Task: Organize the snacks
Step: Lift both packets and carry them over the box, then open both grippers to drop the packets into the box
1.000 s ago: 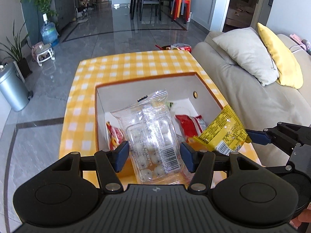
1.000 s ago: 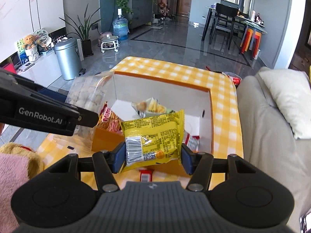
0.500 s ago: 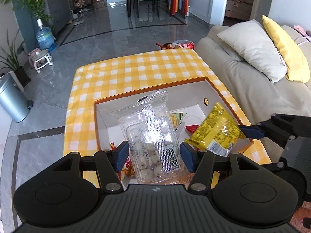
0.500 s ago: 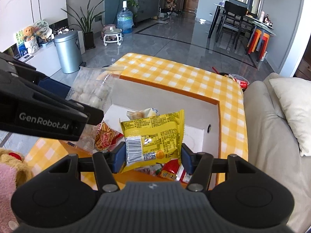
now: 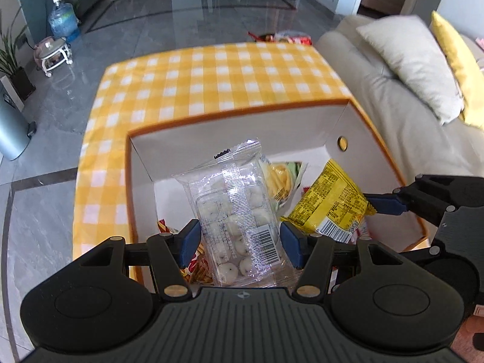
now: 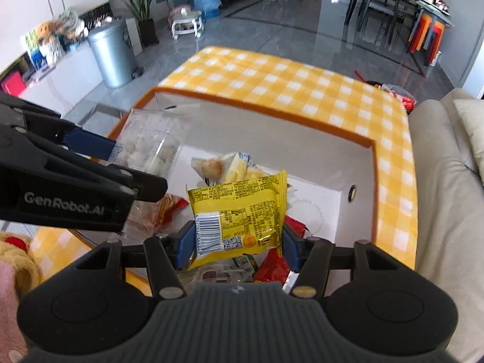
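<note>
I'm bringing both packs forward and down over the box (image 5: 335, 121). My left gripper (image 5: 240, 239) is clamping the clear pack (image 5: 239, 208), my right gripper (image 6: 239, 242) the yellow pack (image 6: 239, 214); the drop is nearing.

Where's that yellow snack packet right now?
The yellow packet is clamped in the right gripper, hanging above the orange-rimmed box, beside the clear bag of white balls in the left gripper.

surface: table, yellow-checked cloth (image 5: 211, 75) | on it: open white box, orange-rimmed (image 5: 242, 139)
</note>
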`<state>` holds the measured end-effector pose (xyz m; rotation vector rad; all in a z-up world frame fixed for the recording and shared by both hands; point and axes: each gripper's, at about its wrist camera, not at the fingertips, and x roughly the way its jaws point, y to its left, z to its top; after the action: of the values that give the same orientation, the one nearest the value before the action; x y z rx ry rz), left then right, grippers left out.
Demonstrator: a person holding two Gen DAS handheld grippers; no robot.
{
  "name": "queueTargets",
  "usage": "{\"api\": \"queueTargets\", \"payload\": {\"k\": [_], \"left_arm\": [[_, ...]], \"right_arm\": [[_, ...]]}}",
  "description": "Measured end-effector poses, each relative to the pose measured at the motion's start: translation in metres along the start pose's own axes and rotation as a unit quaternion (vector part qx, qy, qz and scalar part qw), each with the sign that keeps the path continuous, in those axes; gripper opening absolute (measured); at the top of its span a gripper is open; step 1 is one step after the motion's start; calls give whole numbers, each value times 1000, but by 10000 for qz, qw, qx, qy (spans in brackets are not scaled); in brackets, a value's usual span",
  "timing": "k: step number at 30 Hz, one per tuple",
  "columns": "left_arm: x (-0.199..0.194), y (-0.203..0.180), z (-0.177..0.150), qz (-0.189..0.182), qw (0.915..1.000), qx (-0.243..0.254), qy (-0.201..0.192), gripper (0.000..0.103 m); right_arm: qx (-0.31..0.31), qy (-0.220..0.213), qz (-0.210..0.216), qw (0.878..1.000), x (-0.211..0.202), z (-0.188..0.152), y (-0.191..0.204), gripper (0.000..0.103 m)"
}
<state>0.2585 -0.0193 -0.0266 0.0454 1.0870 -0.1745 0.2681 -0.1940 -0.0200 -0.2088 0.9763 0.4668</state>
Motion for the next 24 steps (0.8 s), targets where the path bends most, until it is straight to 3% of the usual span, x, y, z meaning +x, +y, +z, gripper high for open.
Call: {"api": "queueTargets", "payload": {"k": [8, 24], "left_arm": [[30, -2, 1, -37, 9992, 78, 394, 65], [64, -1, -3, 69, 9963, 54, 859, 66]], "right_arm": [[-188, 518, 25, 9985, 33, -4, 4, 56], [280, 885, 208, 9955, 57, -11, -4, 57]]}}
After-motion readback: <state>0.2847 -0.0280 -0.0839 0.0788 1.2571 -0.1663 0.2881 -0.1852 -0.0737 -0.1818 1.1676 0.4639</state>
